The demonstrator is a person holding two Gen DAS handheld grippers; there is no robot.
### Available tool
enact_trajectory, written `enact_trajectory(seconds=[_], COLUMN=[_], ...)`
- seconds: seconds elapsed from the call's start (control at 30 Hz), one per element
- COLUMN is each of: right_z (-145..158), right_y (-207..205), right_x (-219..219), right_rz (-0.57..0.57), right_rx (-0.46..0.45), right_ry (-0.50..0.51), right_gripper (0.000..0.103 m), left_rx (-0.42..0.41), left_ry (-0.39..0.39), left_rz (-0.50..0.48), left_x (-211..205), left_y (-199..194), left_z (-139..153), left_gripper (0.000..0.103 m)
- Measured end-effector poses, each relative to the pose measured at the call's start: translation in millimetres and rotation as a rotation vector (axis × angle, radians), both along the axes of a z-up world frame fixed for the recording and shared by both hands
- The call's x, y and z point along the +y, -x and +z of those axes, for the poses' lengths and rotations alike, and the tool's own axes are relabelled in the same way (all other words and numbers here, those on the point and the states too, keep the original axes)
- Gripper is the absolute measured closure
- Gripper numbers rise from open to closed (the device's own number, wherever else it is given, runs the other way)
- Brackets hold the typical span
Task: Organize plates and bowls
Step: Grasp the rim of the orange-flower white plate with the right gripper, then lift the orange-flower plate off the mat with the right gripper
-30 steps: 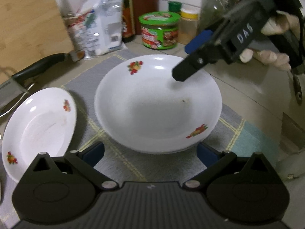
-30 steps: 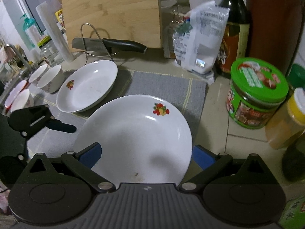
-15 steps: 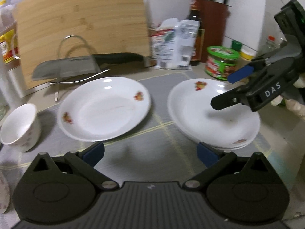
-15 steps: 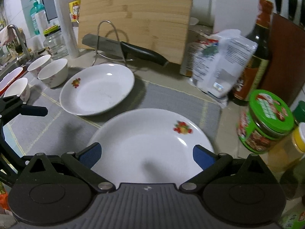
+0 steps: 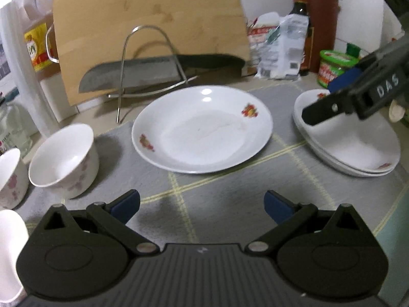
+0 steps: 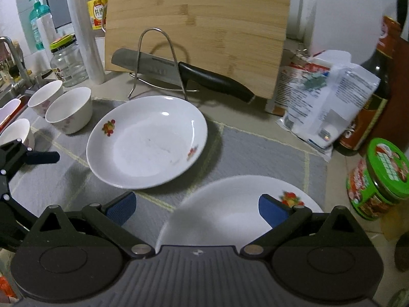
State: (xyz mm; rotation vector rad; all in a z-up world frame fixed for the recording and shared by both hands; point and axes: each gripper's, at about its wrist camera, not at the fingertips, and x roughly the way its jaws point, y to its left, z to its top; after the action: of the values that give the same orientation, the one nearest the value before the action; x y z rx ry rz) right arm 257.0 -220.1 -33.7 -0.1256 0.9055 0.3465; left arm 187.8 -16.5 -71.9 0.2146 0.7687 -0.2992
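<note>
**K:** Plate status: loose plate point(image 5: 202, 130) sits flat on the grey mat point(image 5: 217, 204), mid-bench, just in front of the wire rack point(image 5: 150, 58) holding the cleaver point(image 6: 153, 67). Stack of plates point(image 5: 358, 151) is to its right on the same mat, near but not touching.

**R:** Grippers?

**K:** Left gripper point(image 5: 202, 202) is wide open, nothing between the jaws, hanging just short of the loose plate's near rim. Right gripper point(image 6: 196, 207) is also spread wide and empty, hovering over the stack.

**R:** How will the plate handle?

**K:** Looks like glazed ceramic: rigid, moderately heavy, slick, chips if knocked. My read: shallow dish with a raised rim, so the rim is the only grab point. Pinch the near edge, one finger above and one under the lip. Mat is soft, which should let the lower finger slide under.

**R:** Risks?

**K:** A single-edge grip on a glossy rim means the plate wants to droop or slip. Keep it low and level, then set it on the stack gently. Bowls point(image 5: 64, 158) are clustered at the left edge of the mat, upright and thin-walled, so same fragility. Grip them by the wall over the rim. Watch the cleaver behind the plate.
</note>
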Motion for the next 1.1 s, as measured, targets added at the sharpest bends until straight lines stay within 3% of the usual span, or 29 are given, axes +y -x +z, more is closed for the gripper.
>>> enact_trajectory(seconds=[0.37, 0.73, 1.1], right_z=[-15.2, -24.4, -44.7], right_y=[-35.0, -88.3, -132.8], right_x=[19.5, 23.6, 39.6], right_rz=[0.044, 0.134, 0.244], right_rx=[0.066, 0.134, 0.258], right_ry=[-0.038, -0.112, -0.186], right_gripper=[0.0, 0.0, 0.0], left_rx=[0.071, 0.047, 0.012], left_ry=[0.057, 0.07, 0.082], left_rz=[-0.028, -0.008, 0.013], left_x=[3.4, -0.5, -6.0], left_y=[-25.0, -33.8, -44.6], left_z=[-26.2, -26.2, -28.3], left_gripper=[0.001, 0.0, 0.0])
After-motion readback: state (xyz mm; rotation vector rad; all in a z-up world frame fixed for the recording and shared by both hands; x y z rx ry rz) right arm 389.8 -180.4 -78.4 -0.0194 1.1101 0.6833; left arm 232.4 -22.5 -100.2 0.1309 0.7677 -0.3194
